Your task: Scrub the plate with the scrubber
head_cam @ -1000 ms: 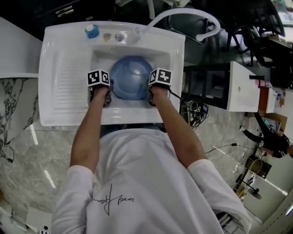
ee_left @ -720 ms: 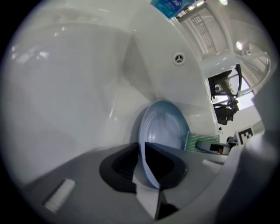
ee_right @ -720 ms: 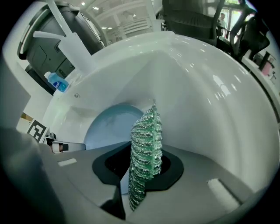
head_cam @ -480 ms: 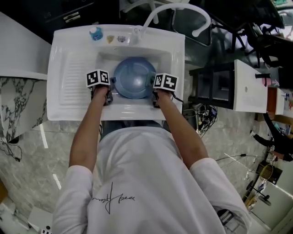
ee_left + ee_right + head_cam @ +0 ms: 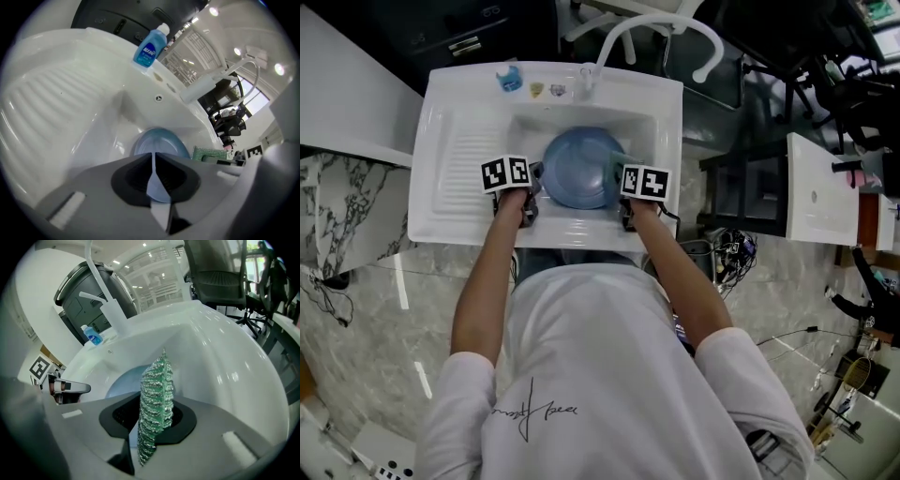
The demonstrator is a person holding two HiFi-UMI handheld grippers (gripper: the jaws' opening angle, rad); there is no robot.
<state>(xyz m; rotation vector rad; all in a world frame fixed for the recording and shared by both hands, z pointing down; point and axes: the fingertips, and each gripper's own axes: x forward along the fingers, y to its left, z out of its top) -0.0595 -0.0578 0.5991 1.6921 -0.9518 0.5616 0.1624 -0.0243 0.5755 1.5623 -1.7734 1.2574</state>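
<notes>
Blue plate [image 5: 159,140] stays pinched in jaws of the left gripper [image 5: 153,158], scrubber [image 5: 154,399] still clamped in the right gripper [image 5: 155,414].

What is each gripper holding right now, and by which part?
The left gripper pinches the round blue plate by its rim. The right gripper clamps the green mesh scrubber pad across its flat faces, its top end sticking out.

The white moulded sink [image 5: 441,202] with its ribbed drainboard [image 5: 469,169] bears a blue soap bottle [image 5: 509,78] on its back ledge, near the white tap [image 5: 587,75].
</notes>
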